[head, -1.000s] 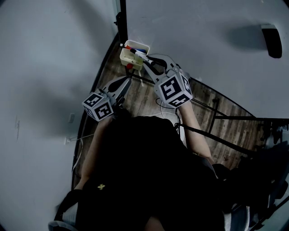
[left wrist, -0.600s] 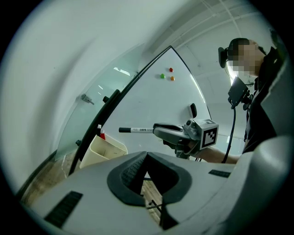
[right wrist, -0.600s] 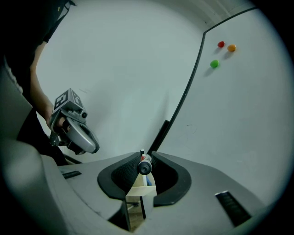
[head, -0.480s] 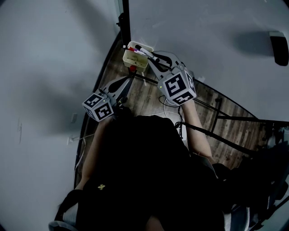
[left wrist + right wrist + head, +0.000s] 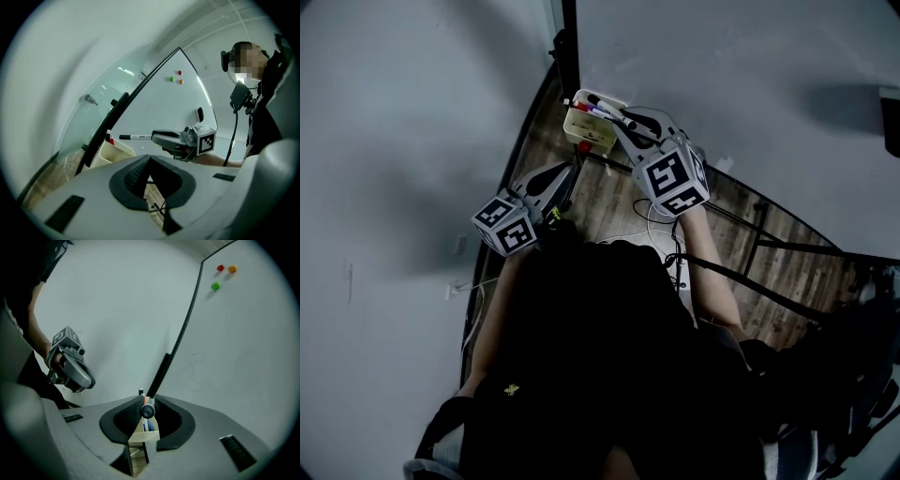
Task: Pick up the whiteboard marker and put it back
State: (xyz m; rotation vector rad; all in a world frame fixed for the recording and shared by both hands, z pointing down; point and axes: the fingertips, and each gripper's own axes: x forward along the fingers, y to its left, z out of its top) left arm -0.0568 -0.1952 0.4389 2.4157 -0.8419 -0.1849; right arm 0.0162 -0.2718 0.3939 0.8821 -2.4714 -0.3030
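Note:
The whiteboard marker, white with a black cap, lies level in my right gripper, whose jaws are shut on its rear end. It hangs just above the cream pen tray fixed beside the whiteboard's black edge. In the right gripper view the marker shows end-on between the pads, with the tray below it. The left gripper view shows the marker sticking out of the right gripper toward the tray. My left gripper is shut and empty, lower left of the tray.
Red and blue markers lie in the tray. The whiteboard fills the upper right, with coloured magnets and an eraser on it. Its stand's black bars cross the wooden floor. A pale wall is on the left.
The right gripper has carried the marker a little further over the tray. The left gripper has edged slightly toward the tray too.

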